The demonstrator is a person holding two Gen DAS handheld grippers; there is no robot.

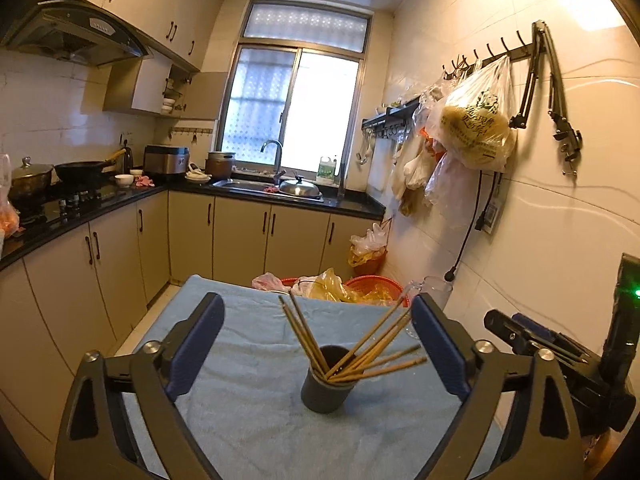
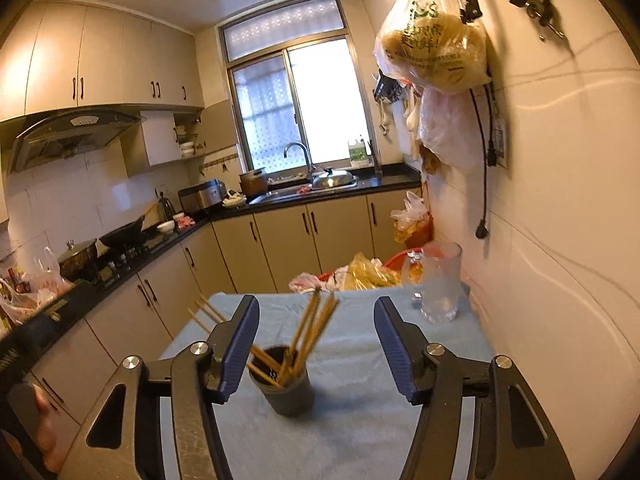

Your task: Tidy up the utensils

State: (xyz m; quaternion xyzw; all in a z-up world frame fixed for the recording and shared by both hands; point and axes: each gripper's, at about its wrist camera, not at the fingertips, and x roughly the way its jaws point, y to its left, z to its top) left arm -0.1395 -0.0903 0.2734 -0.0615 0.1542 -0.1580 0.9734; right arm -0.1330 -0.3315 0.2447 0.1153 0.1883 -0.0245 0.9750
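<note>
Both the left gripper (image 1: 316,344) and right gripper (image 2: 316,344) gape empty, chopsticks (image 1: 360,344) in cup (image 1: 326,390) ahead; bag (image 1: 476,128) print unreadable

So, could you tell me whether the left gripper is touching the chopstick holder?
Apart: the left wrist view shows the left gripper open, cloth visible between each pad and the holder.

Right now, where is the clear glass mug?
The clear glass mug stands on the light blue towel at its far right corner, by the tiled wall, beyond and right of the dark holder of chopsticks.
</note>
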